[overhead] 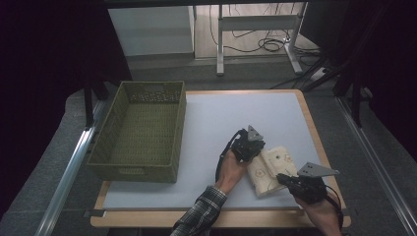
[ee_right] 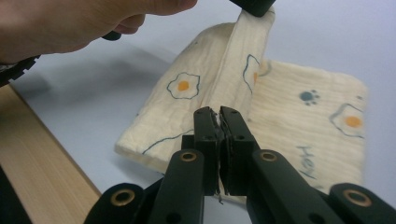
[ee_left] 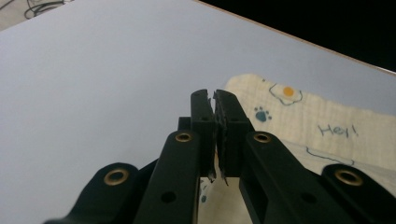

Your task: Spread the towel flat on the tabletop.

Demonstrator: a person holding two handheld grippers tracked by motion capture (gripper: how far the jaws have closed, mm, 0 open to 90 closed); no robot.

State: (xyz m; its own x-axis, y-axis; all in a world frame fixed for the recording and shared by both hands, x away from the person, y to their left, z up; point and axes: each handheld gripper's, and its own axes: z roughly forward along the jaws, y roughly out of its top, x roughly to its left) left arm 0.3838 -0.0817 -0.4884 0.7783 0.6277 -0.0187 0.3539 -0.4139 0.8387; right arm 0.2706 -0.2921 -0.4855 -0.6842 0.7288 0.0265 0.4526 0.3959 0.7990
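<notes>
From the high view, a folded cream cloth [overhead: 269, 170] lies on the white table [overhead: 206, 123] near its front right corner, its long axis running slantwise from the front left toward the back right. The left gripper [overhead: 252, 152] sits at the cloth's left edge, the right gripper [overhead: 281, 179] at its near right edge, each carried by a hand coming in from the bottom. A woven basket [overhead: 140, 130] stands well apart on the left side of the table (nothing visible inside it).

In the left gripper view, the left gripper [ee_left: 214, 100] has its jaws pressed together with a thin bit of cloth [ee_left: 322, 126] pinched between the pads, visible at the lower end of the gap. The cloth spreads away to the right, printed with fried eggs, a paw and the word "Hey!".

In the right gripper view, the right gripper [ee_right: 219, 116] is likewise clamped tight, with a strip of the cloth's [ee_right: 299, 121] top layer caught between the pads. That strip rises as a taut ridge to the far gripper at the top of the frame, beside the other hand [ee_right: 70, 23]. The remainder of the cloth lies flat, just beside the table's wooden front edge [ee_right: 42, 158].
</notes>
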